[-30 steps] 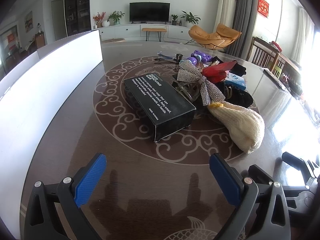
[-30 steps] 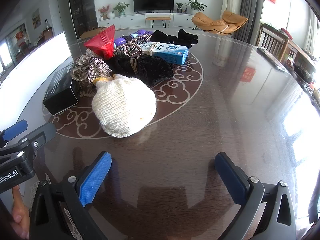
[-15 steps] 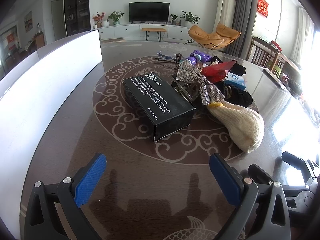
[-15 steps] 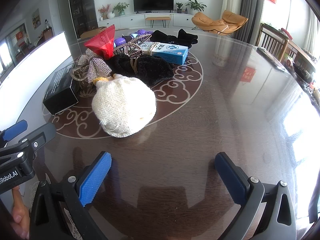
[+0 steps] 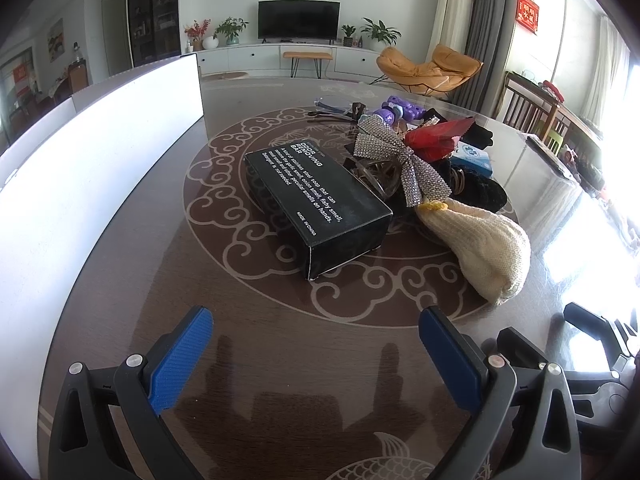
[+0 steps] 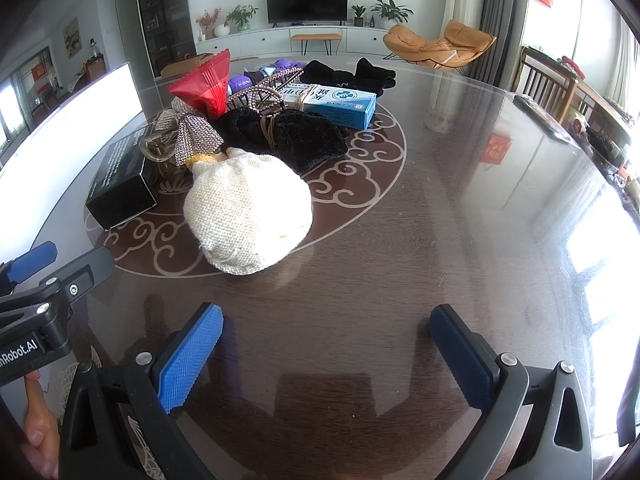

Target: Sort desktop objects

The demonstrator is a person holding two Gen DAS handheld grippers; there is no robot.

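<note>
A pile of objects lies on the round dark table. A black box with white print sits nearest my left gripper, which hangs open and empty a short way in front of it. A cream knitted pouch lies to the right of the box, just beyond my open, empty right gripper. Behind them are a rhinestone bow, a red packet, black fuzzy cloth, a blue and white carton and a purple toy.
A tall white panel stands along the left side of the table. The left gripper's body and a hand show at the right view's left edge. Chairs stand beyond the table's right rim.
</note>
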